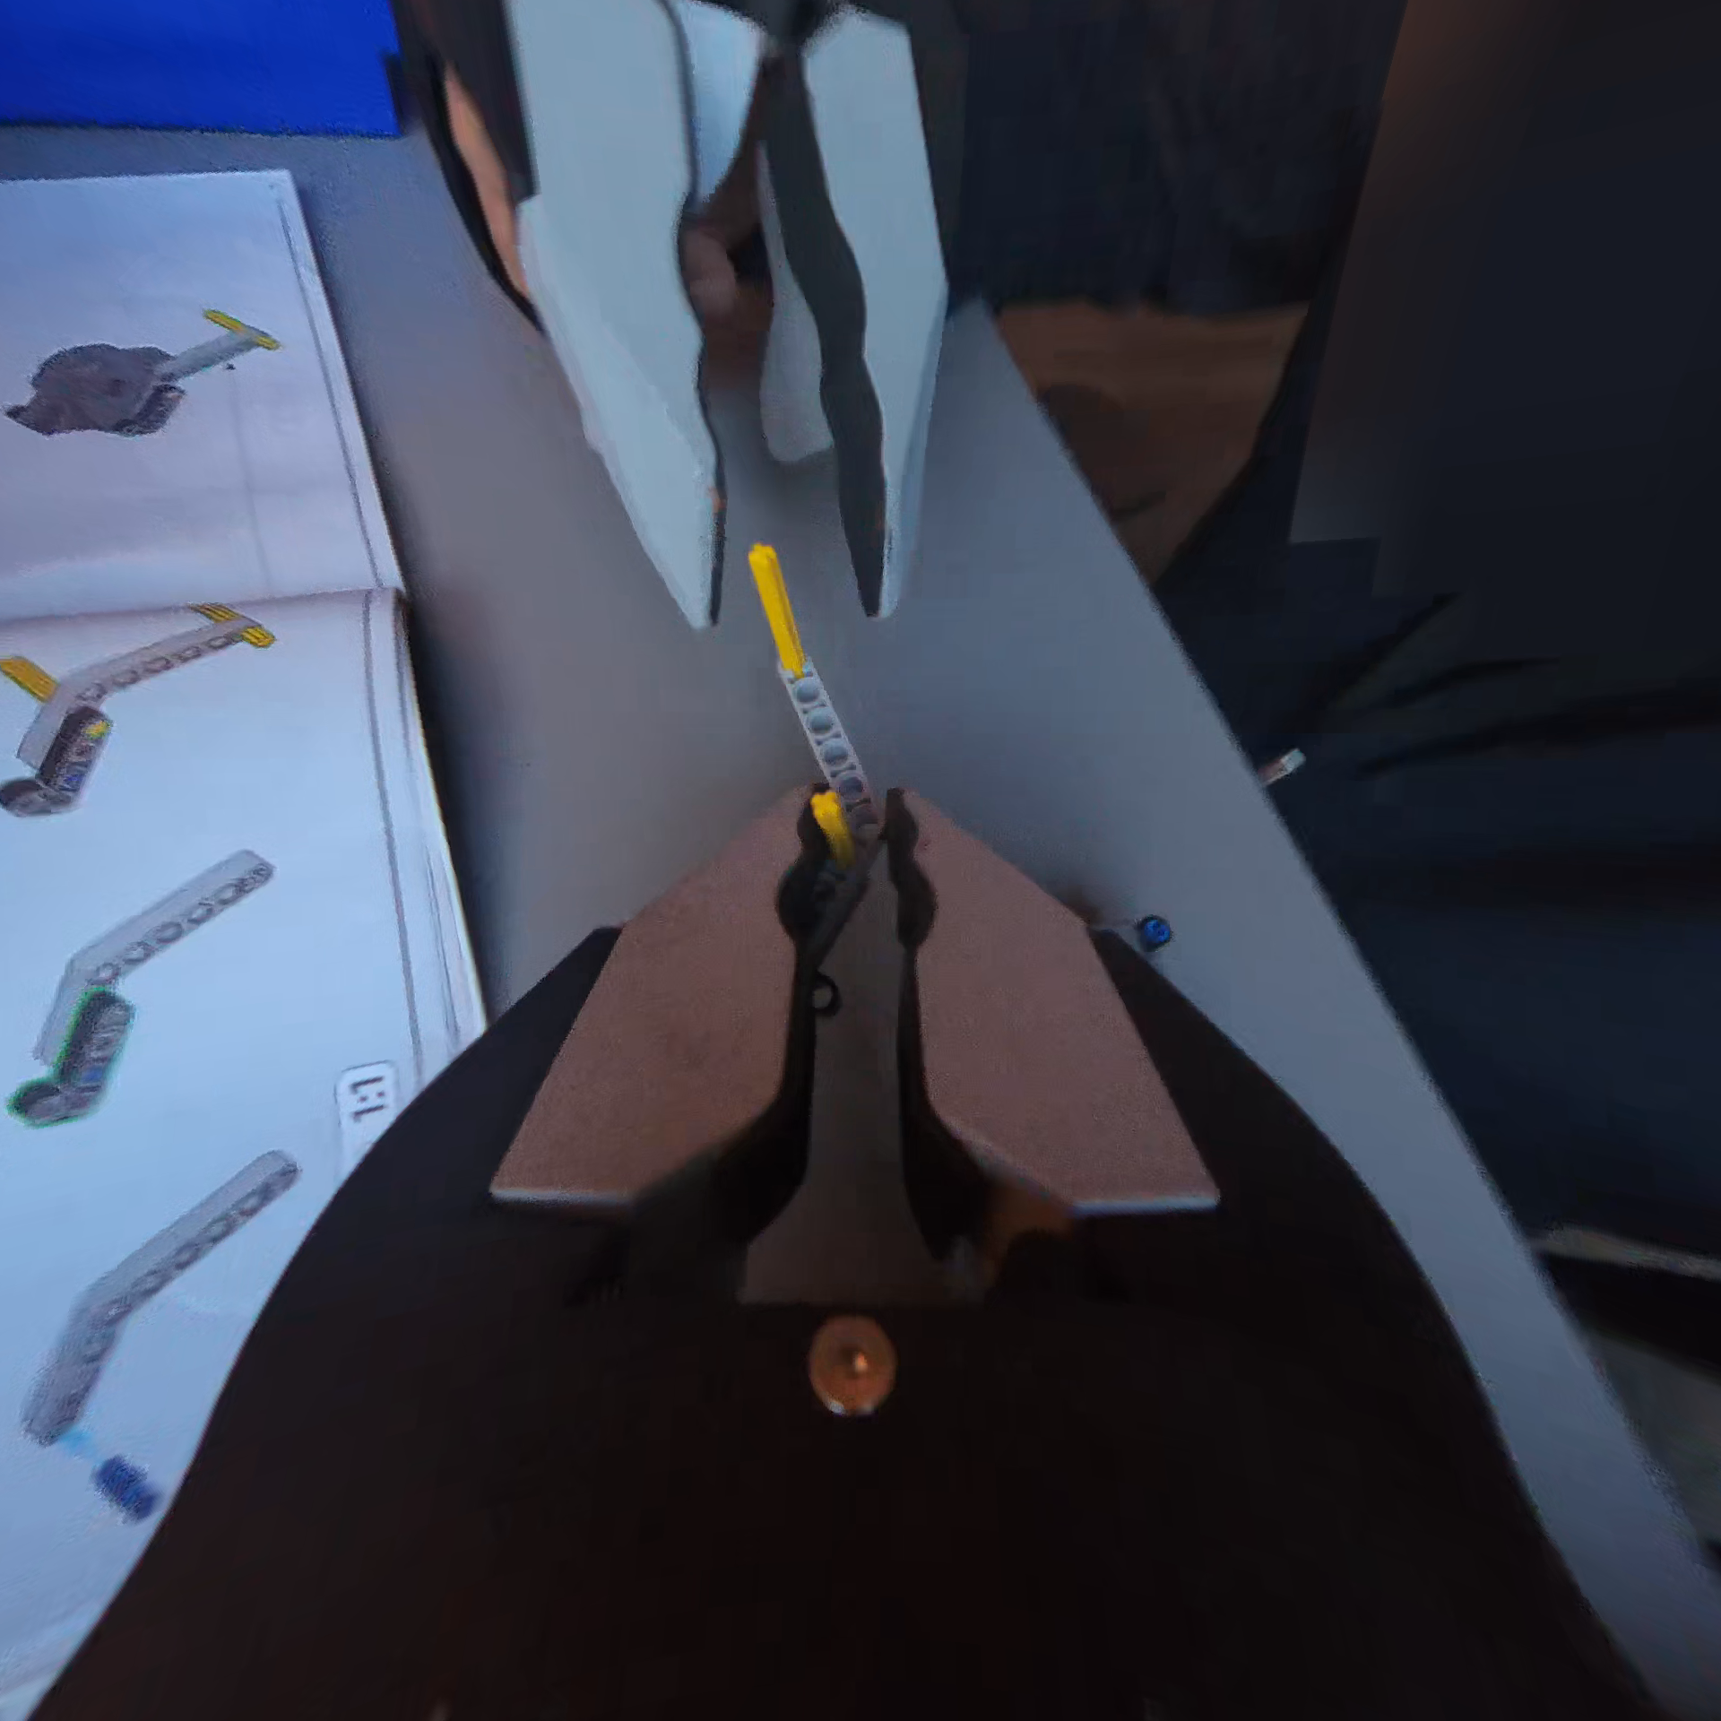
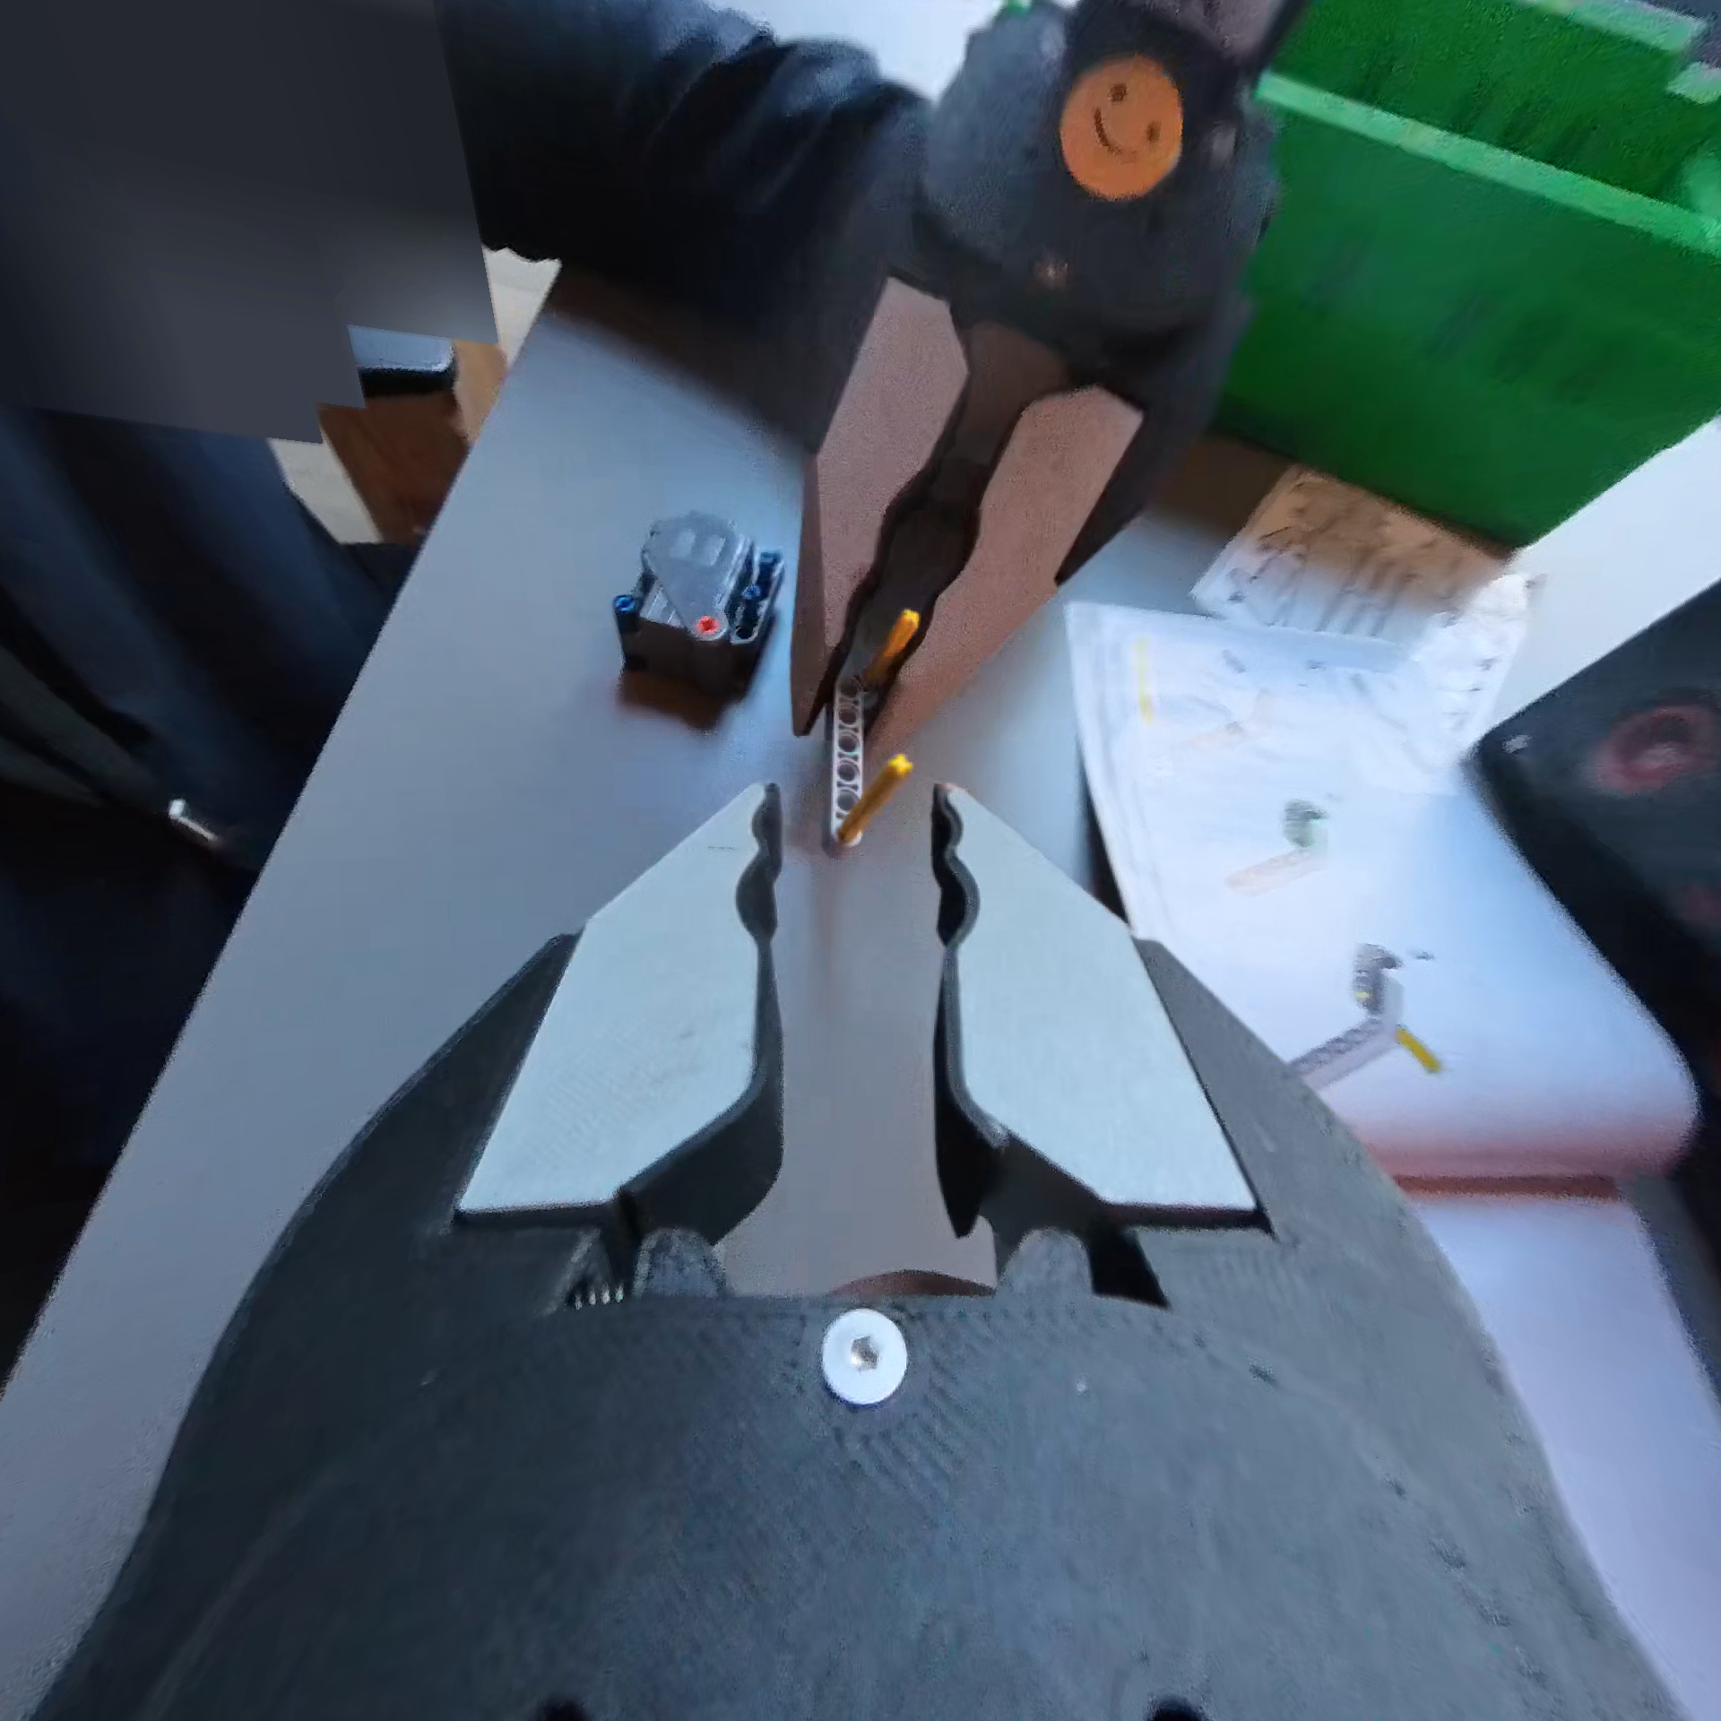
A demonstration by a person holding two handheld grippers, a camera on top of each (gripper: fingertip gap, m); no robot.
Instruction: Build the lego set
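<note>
My left gripper (image 1: 846,803), with brown pads, is shut on one end of a thin grey holed beam (image 1: 829,731). The beam carries a yellow axle (image 1: 775,607) at its far end and a second yellow axle (image 1: 832,824) between my fingertips. My right gripper (image 2: 852,793), with white pads, is open, its tips either side of the beam's far end (image 2: 846,773) and its yellow axle (image 2: 874,797). It also shows in the left wrist view (image 1: 792,610), facing me. A dark grey motor block with blue pins (image 2: 697,605) sits on the grey table (image 2: 521,745).
An open instruction booklet (image 1: 205,745) lies left of my left gripper and shows in the right wrist view (image 2: 1304,838). A green bin (image 2: 1490,279) stands behind it. A blue pin (image 1: 1153,931) lies near the table edge (image 1: 1211,670). A dark sleeve (image 2: 670,140) is at the top. Only a small space, under 4 cm, lies between the two pairs of fingers. About 7 cm separates my left fingertips from the blue pin (image 1: 1153,931).
</note>
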